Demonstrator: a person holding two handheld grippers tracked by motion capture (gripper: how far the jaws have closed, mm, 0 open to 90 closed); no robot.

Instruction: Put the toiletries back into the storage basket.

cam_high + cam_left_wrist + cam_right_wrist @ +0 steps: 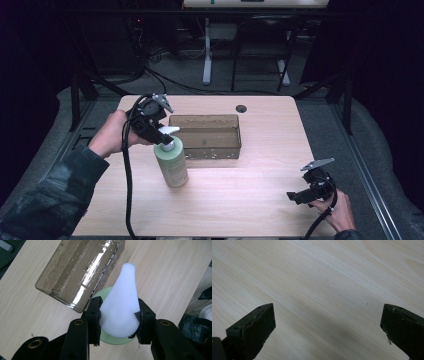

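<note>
Gripped the white pump head [122, 307] of the green bottle [171, 165] with left tongs [161, 134], upright on desk [250, 200] beside clear bin [210, 136]. Right tongs [299, 196] spread, idle. Next, probably: lift into bin, kept upright.

Pale green pump bottle [171, 164] upright on table (white pump head [121, 305] clamped).

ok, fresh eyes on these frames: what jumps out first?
The left gripper, shut on the white pump head of a pale green plastic bottle standing upright at the table's left centre. Just behind it sits a clear brownish rectangular plastic bin on the light wooden table. The right gripper hovers open over bare wood near the front right corner.
</note>
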